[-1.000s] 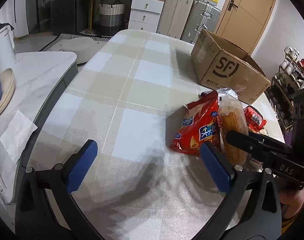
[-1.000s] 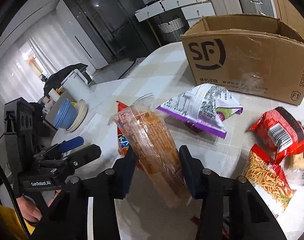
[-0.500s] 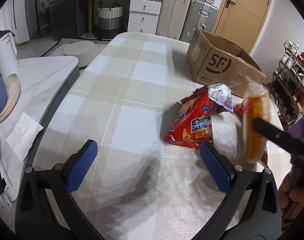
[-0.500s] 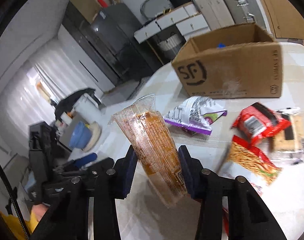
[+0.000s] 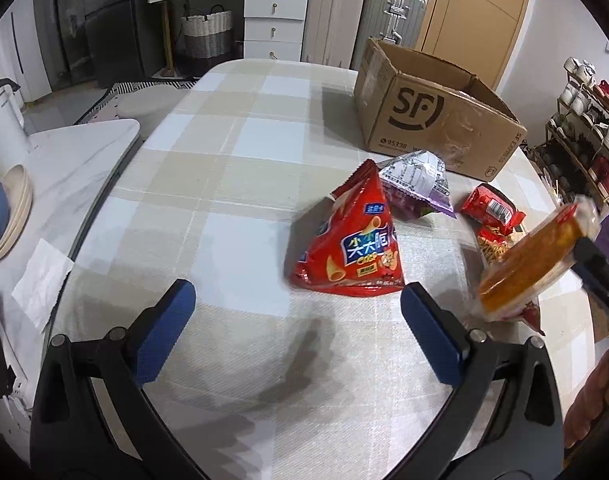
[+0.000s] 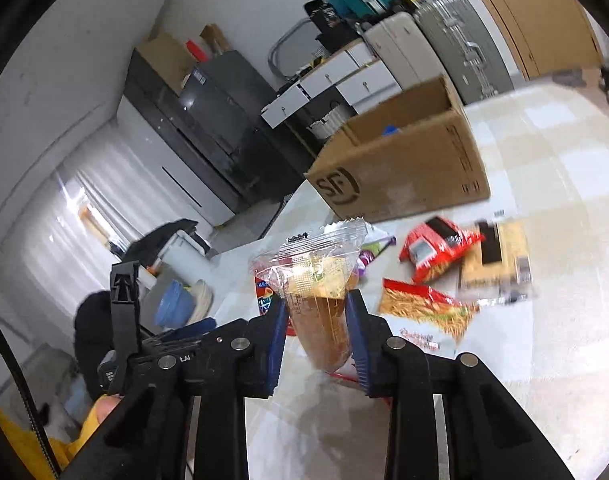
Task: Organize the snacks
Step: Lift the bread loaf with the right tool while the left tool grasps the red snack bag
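Now my right tongs (image 6: 315, 334) pinch the light, crinkly biscuit sleeve (image 6: 319, 304) mid-length; squeeze gently, contents seem brittle. My left tongs (image 5: 294, 330) gape unladen over the bench (image 5: 232, 184).

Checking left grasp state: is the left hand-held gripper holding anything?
No: the left hand-held gripper is wide open over bare tablecloth, with the red chip bag lying beyond its fingertips.
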